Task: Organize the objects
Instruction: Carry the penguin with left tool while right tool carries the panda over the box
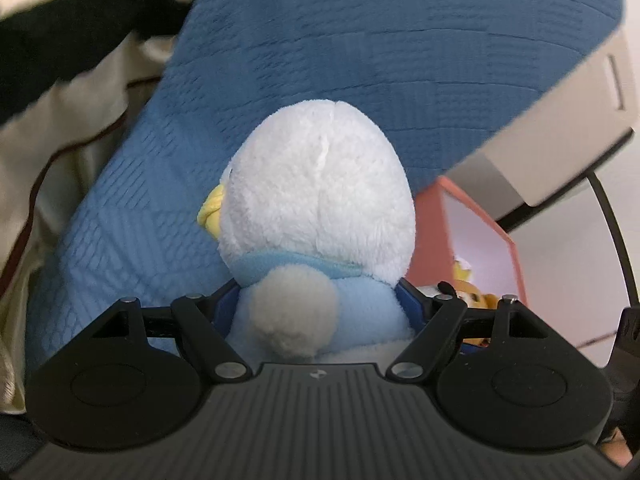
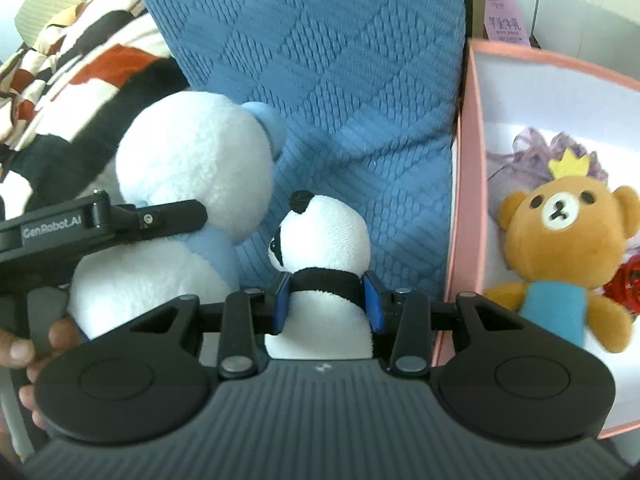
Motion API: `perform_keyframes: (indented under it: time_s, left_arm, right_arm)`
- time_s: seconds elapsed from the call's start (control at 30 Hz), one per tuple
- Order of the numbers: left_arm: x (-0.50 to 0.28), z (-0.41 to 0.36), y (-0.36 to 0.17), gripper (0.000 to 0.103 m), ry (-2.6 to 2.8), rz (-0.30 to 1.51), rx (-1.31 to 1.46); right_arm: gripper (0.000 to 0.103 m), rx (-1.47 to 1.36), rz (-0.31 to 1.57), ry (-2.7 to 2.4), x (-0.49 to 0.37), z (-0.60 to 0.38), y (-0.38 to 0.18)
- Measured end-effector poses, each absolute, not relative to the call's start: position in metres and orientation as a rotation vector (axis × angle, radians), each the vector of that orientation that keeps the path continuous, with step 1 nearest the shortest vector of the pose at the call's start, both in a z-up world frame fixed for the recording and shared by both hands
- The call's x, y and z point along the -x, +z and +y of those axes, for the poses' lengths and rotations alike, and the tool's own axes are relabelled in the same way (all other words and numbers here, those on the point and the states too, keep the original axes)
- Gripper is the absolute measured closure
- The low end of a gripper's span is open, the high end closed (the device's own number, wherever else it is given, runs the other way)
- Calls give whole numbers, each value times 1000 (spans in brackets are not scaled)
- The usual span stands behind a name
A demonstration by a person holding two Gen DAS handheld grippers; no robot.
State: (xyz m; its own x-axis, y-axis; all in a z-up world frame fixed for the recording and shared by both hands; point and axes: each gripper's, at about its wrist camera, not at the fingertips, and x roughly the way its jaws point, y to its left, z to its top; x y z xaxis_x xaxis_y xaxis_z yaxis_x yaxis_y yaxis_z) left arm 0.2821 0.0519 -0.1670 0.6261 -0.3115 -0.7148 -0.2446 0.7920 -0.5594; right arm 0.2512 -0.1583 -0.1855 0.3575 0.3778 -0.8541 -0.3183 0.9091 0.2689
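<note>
My left gripper [image 1: 318, 304] is shut on a white and light-blue plush penguin [image 1: 320, 196] with a yellow beak, its blue pads pressing the body from both sides. The same penguin [image 2: 188, 176] and the left gripper [image 2: 176, 216] appear at the left in the right wrist view. My right gripper [image 2: 328, 300] is shut on a small plush panda [image 2: 324, 248], gripped at its black band. Both toys hang above a blue quilted cushion [image 2: 340, 80]. A pink box [image 2: 464, 200] at the right holds a brown teddy bear [image 2: 560, 248] with a yellow crown.
A striped black, orange and cream fabric [image 2: 80, 64] lies at the left behind the cushion. The pink box [image 1: 436, 216] shows at the right in the left wrist view, under a grey-white ledge [image 1: 560, 128]. A purple mesh item [image 2: 560, 152] and something red [image 2: 624, 288] lie in the box.
</note>
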Motion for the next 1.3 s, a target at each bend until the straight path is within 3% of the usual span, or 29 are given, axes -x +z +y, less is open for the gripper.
perform_keyframes:
  time_s: [0.4,0.7,0.9,1.3]
  left_arm:
    - [-330,-23,-60,22,-167,882,524]
    - [-367,-109,-29,22,-286,885,478]
    - [-387,-159,-45,22,-335,927,465]
    - [-403,-221,-119,22,-352,1051,371]
  right_arm:
    - [61,-81,993,440,-257,-227,-93]
    - [61,-110,907,339,-259,-302,-61]
    - [61,-134,891,243,-254,-359,-82]
    - [61,-183,934,71,-241,-434,-180]
